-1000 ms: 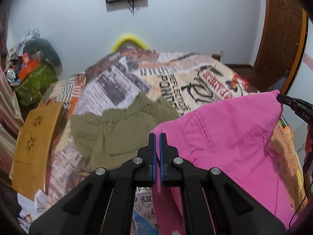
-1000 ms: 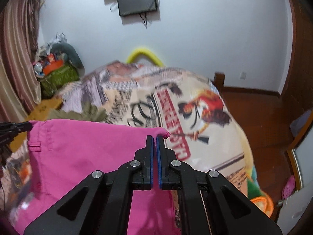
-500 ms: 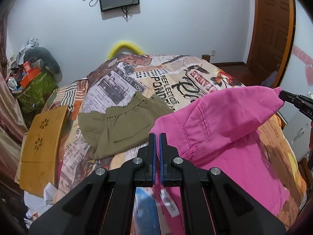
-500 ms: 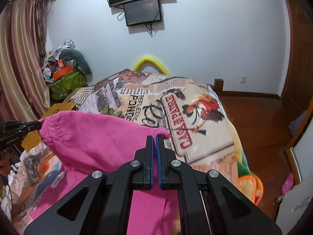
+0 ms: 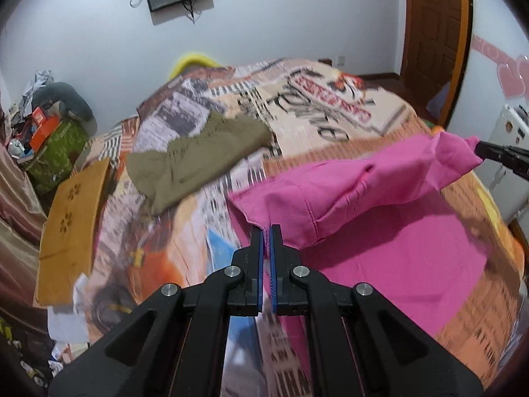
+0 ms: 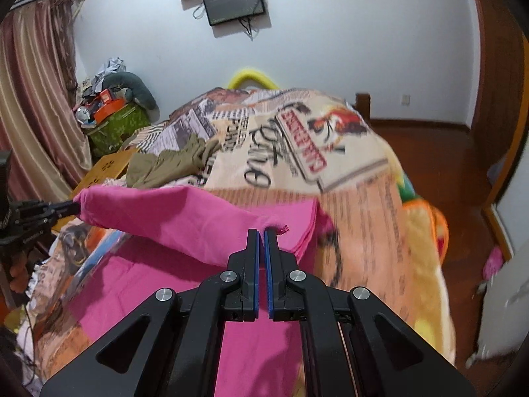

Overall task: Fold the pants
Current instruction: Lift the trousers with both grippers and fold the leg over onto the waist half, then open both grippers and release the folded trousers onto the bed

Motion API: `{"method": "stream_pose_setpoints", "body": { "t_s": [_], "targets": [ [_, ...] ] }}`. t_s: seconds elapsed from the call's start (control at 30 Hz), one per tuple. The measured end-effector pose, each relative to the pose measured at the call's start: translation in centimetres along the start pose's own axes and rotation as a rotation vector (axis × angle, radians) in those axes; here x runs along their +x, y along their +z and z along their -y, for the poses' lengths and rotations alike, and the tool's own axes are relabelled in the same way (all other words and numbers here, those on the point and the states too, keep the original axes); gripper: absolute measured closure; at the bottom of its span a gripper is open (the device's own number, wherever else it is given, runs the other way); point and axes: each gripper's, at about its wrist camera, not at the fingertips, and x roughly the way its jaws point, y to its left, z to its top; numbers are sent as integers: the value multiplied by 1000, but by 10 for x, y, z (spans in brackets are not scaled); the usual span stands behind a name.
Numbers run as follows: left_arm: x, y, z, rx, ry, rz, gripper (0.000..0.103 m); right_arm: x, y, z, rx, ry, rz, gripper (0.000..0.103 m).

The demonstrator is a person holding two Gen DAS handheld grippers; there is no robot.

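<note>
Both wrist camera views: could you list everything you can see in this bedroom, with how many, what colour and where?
pink pants: one, pink, partly on the bed, top edge lifted
olive shorts: one, olive green, farther up the bed
bedspread: one, newspaper print, covering the bed
wooden board: one, tan, beside the bed near the curtain
curtain: one, striped brown, beyond the board
screen: one, dark, on the white wall
green box: one, green, in the corner, clutter on top
door: one, brown wood, by the far corner
left gripper: black, jaws shut on a pants corner
right gripper: black, jaws shut on the other corner
</note>
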Motion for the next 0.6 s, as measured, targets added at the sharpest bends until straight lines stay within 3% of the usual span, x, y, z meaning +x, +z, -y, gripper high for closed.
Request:
{"method": "stream_pose_setpoints", "body": {
  "t_s": [0.27, 0.6],
  "targets": [
    [14, -63, 19, 67, 3, -113, 99, 0, -56, 2, 38, 1, -103, 100],
    [9, -81, 14, 37, -15, -161, 98, -4, -87, 2, 48, -51, -167, 97]
  ]
}}
